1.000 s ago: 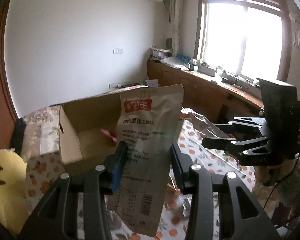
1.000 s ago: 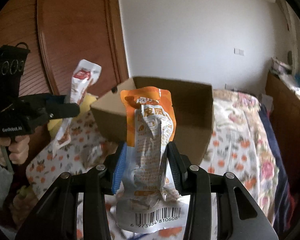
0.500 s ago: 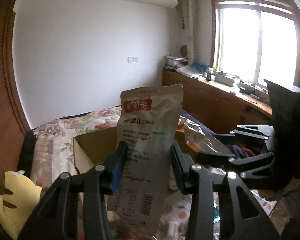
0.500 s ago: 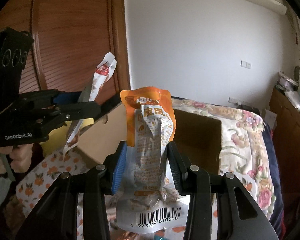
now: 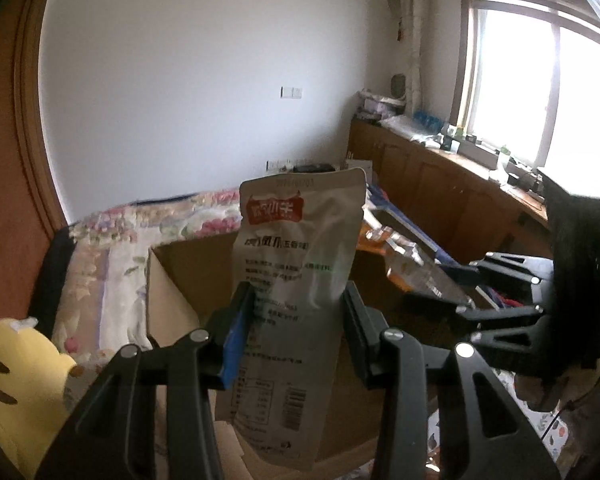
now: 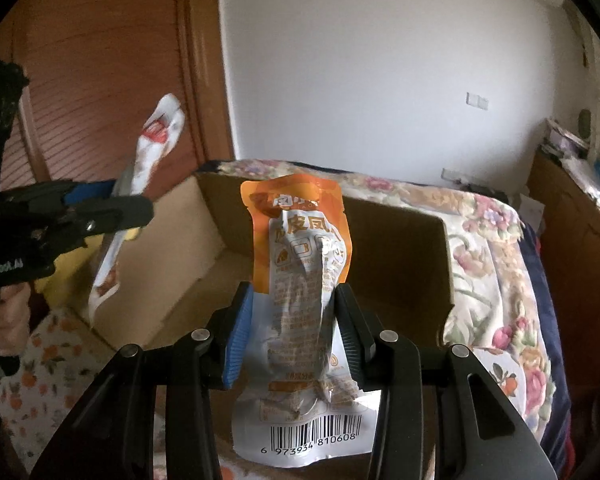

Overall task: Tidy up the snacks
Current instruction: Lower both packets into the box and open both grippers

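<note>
Your left hand-held gripper (image 5: 296,312) is clamped on a white snack bag (image 5: 296,280) with a red label. The bag stands up tall between the 2 fingers. It hangs just above the open cardboard box (image 5: 180,292) on the flowery bed (image 5: 112,240).

Your right hand-held gripper (image 6: 294,312) is squeezing an orange snack bag (image 6: 300,248). That bag is crinkled and its barcode end hangs low. It is over the near side of the same box (image 6: 400,248).

I think the step now is dropping both bags into the box. To do it well, bring each bag past the box wall first. Keep the 2 grippers apart so they do not bump. Lower each bag close to the box floor, then let go.
</note>
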